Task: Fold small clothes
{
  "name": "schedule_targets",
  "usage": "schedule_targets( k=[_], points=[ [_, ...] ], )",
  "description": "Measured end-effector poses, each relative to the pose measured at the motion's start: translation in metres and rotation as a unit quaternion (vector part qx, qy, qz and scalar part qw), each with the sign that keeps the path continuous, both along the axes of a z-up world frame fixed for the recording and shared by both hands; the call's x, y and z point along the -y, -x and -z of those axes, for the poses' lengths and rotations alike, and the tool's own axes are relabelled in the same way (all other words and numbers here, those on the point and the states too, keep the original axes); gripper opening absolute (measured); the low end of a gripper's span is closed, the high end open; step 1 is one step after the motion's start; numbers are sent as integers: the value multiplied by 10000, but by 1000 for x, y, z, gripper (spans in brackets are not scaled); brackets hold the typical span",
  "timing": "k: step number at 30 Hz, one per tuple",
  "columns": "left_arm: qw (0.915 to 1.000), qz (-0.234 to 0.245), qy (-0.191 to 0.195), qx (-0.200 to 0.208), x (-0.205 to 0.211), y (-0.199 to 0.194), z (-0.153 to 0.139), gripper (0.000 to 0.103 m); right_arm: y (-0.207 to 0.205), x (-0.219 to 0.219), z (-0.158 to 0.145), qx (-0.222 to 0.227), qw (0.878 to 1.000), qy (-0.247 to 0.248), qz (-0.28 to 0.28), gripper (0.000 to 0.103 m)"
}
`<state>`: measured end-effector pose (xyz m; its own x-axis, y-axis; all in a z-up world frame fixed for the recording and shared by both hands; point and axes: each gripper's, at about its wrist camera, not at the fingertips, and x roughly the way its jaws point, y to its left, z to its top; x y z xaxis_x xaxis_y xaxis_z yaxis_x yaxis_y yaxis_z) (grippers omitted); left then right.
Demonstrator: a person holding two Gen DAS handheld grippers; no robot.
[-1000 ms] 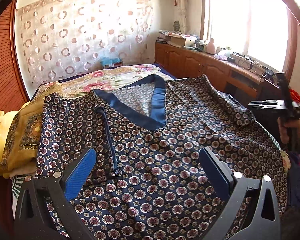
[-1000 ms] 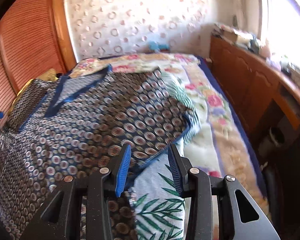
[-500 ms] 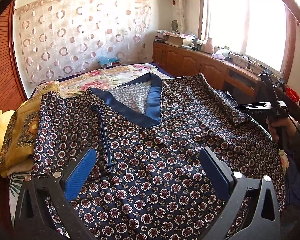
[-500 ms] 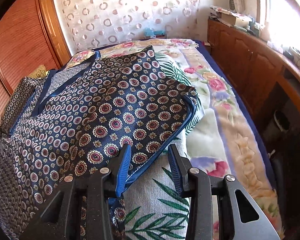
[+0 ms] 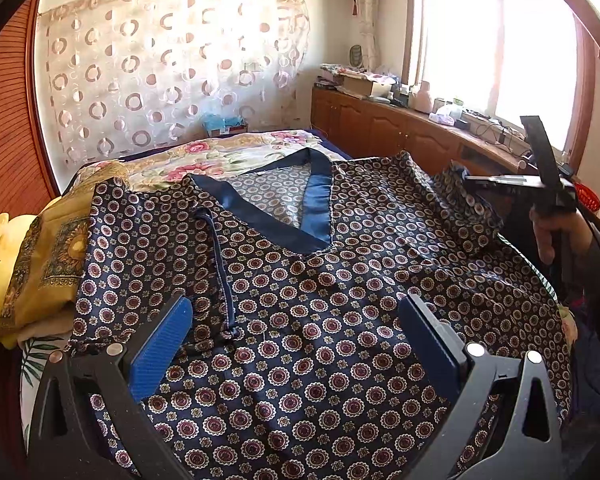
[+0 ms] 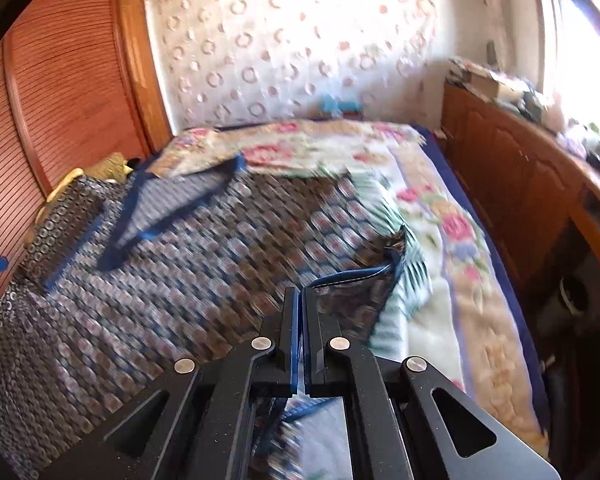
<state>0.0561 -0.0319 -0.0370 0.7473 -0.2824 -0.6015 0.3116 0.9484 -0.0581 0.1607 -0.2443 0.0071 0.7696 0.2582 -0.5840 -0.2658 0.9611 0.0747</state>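
A navy patterned top [image 5: 320,300] with a blue V-neck band lies spread face up on the bed; it also shows blurred in the right wrist view [image 6: 180,264]. My left gripper [image 5: 296,340] is open and empty, hovering over the top's lower middle. My right gripper [image 6: 300,300] is shut on the blue-trimmed edge of the top's right sleeve [image 6: 352,280] and lifts it. In the left wrist view the right gripper [image 5: 500,180] is at the far right, with the raised sleeve [image 5: 468,212] hanging from it.
A floral bedspread [image 6: 440,220] covers the bed. A yellow pillow and folded ochre cloth [image 5: 40,256] lie at the left. Wooden cabinets [image 5: 400,132] with clutter run along the right under the window. A slatted wooden wardrobe [image 6: 60,112] stands at the left.
My right gripper has closed on the sleeve edge and raised it, folding the sleeve up. My left gripper stays open over the top, barely moved.
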Motion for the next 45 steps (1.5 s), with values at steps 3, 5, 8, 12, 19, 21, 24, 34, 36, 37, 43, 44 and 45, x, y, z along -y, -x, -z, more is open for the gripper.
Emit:
schedule_targets(
  k=[3,5,8,12,19,21,24,34,36,37,43,44,45],
  points=[
    [10000,-42,23,29,-3,2,-2,103,-2,-28,-10,120,9993,19,-341,1],
    [9999,-71,43,57,-7,4,-4,103,-3,-45,-11,157,9983,53,-559,1],
    [9999,-114,48,79,-11,4,-6,103,-6,-70,-12,125,9965,148,-809,1],
    [9999,-151,15,82,-14,4,-7,103,-11,-68,-15,182,9964,122,-814,12],
    [9997,-203,90,59,-19,3,-4,103,-27,-20,1,-10,9992,388,12,48],
    [9997,-210,89,49,-19,2,-3,103,-36,-6,15,-246,9990,355,127,48],
    [9997,-215,84,43,-19,2,-2,103,-49,6,35,-594,9976,270,212,48],
    [9997,-245,46,-10,-22,-2,3,103,-79,-3,56,-976,9932,622,164,7],
    [9997,-242,27,-24,-21,-3,3,103,-81,-5,51,-845,9938,699,189,2],
    [9997,-249,20,-35,-22,-3,4,103,-77,-1,49,-767,9938,766,259,2],
    [9994,-240,229,-64,-30,-13,-3,103,-83,13,52,-865,9936,577,431,2],
    [9995,-241,189,-30,-30,-14,-4,103,-85,13,52,-884,9942,456,417,3],
    [9996,-248,152,-7,-30,-17,-4,103,-86,12,52,-887,9944,400,412,5]
  ],
)
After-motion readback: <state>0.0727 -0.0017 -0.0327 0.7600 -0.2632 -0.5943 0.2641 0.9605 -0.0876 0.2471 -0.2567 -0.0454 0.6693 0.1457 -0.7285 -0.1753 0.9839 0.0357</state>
